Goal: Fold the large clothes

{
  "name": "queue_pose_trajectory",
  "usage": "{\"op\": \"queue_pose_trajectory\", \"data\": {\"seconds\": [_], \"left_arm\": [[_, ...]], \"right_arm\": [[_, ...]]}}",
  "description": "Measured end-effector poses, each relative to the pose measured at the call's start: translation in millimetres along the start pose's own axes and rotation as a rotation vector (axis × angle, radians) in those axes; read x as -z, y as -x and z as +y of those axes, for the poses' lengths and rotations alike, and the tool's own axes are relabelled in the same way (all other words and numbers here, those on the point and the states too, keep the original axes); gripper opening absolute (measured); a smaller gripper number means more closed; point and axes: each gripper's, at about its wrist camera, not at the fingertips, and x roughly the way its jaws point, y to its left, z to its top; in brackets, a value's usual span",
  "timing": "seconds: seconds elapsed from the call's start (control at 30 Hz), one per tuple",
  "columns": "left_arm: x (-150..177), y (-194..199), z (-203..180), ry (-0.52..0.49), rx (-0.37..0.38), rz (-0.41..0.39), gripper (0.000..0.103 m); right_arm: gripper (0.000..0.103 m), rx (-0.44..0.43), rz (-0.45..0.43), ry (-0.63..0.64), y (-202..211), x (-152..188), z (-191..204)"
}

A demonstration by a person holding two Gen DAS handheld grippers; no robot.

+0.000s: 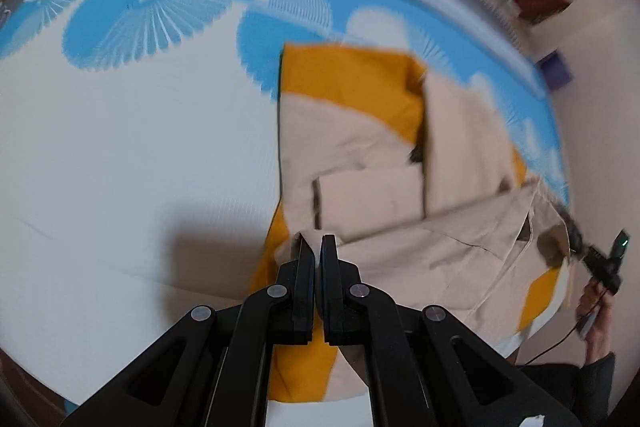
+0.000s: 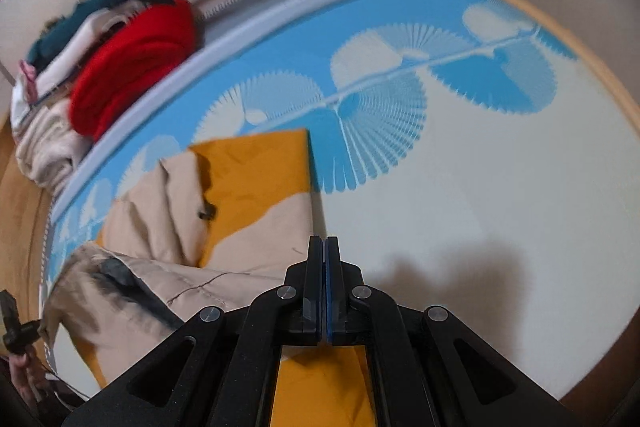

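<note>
A big tan and yellow coat [image 1: 360, 155] lies half folded on a bed with a blue and white sheet [image 1: 120, 107]. The left tool [image 1: 318, 247] is closed on a tan edge of the coat. The right tool [image 2: 324, 247] is closed tight at another edge of the coat, but I cannot tell if it pinches the cloth.

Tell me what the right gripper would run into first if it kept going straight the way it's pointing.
Most likely the beige and orange coat just past the right gripper, near its edge, or else the white mat beside it; depth is unclear.
</note>
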Motion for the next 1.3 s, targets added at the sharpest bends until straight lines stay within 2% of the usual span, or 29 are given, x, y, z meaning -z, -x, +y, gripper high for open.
{"op": "queue_pose_trajectory", "data": {"seconds": [0.07,0.2,0.27,0.37,0.43,0.5,0.57,0.67,0.8,0.97,1.13,1.3], "left_arm": [[-7.6,-6.8,-5.6,-0.035,-0.044,0.010,0.001],[-16.3,-8.6,5.2,0.042,-0.001,0.033,0.002],[-17.9,-4.2,2.1,0.032,0.024,0.036,0.008],[-16.0,4.8,-0.3,0.034,0.012,0.007,0.011],[-15.0,16.3,4.3,0.074,0.007,-0.040,0.017],[-10.7,31.4,13.1,0.119,0.005,-0.099,0.030],[-6.8,38.1,20.4,0.151,0.005,-0.122,0.037],[-0.5,35.0,28.5,0.179,-0.001,-0.090,0.039],[0.6,26.8,35.3,0.180,-0.034,-0.055,0.042],[-3.1,9.1,40.9,0.191,-0.058,-0.012,0.044],[-9.7,-16.6,27.3,0.114,-0.076,0.039,0.050],[-14.7,-41.0,11.9,0.018,-0.115,0.078,0.047]], "right_arm": [[0.000,0.021,0.019,0.009,-13.6,-7.3,1.6],[0.000,0.105,0.013,0.005,-25.7,-25.4,-5.4],[0.000,0.104,0.021,-0.039,-27.8,-30.7,-16.9],[0.003,0.108,0.008,-0.073,-25.6,-30.6,-26.3],[0.003,0.067,0.004,-0.087,-23.5,-25.5,-26.9],[0.006,0.050,0.005,-0.077,-21.6,-19.2,-23.1],[0.018,0.036,0.024,-0.067,-22.3,-12.3,-18.1],[0.036,0.004,0.072,-0.035,-28.4,2.3,-8.1],[0.039,0.021,0.130,0.039,-39.5,13.9,4.2],[0.040,0.053,0.217,0.059,-61.4,23.3,3.8],[0.040,0.074,0.301,0.105,-81.4,34.3,6.1],[0.037,0.082,0.300,0.179,-82.7,37.8,15.2]]}}
